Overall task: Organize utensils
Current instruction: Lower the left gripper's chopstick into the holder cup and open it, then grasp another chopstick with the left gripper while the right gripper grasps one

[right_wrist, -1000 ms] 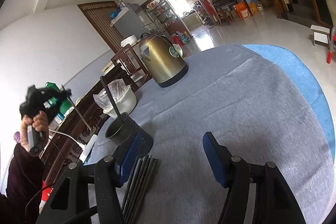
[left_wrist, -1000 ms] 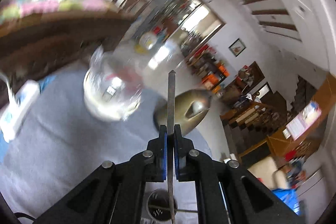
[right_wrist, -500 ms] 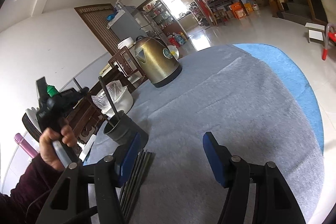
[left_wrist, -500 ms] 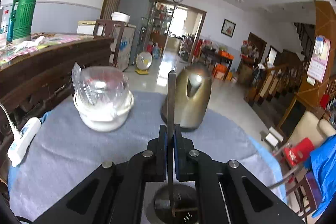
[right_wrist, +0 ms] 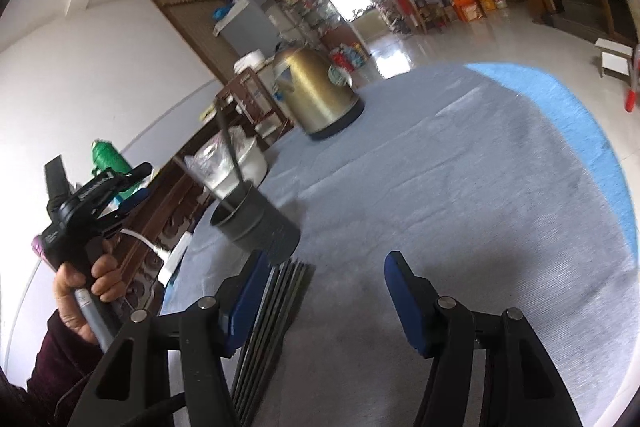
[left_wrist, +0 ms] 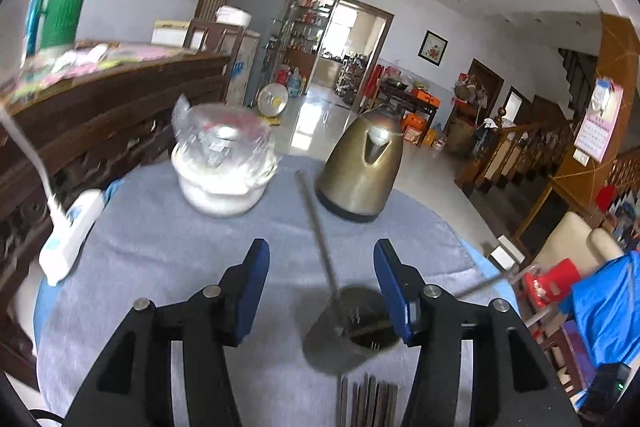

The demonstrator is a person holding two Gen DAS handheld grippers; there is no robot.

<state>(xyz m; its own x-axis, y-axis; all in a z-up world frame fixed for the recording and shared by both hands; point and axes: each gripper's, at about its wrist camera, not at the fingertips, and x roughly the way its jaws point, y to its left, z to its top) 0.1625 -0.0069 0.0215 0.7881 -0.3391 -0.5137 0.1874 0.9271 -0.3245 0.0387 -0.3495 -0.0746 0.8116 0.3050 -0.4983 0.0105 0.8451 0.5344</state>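
left tool (left_wrist: 320,267) just opening, nothing gripped | chopstick (left_wrist: 316,227) in holder (left_wrist: 352,323) | table edge (right_wrist: 592,131) far

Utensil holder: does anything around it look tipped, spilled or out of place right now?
The dark utensil holder looks tilted, though that may be lens distortion, with one chopstick standing in it. More chopsticks lie bundled on the grey tablecloth beside it. Nothing spilled. Left gripper has just opened, empty.

Glossy brass-toned metal kettle (left_wrist: 362,171), matt grey cloth tablecloth (right_wrist: 460,211), dark metal cup (right_wrist: 256,223)

Both wrist views low over table, sharing kettle (left_wrist: 362,173) (right_wrist: 316,91).
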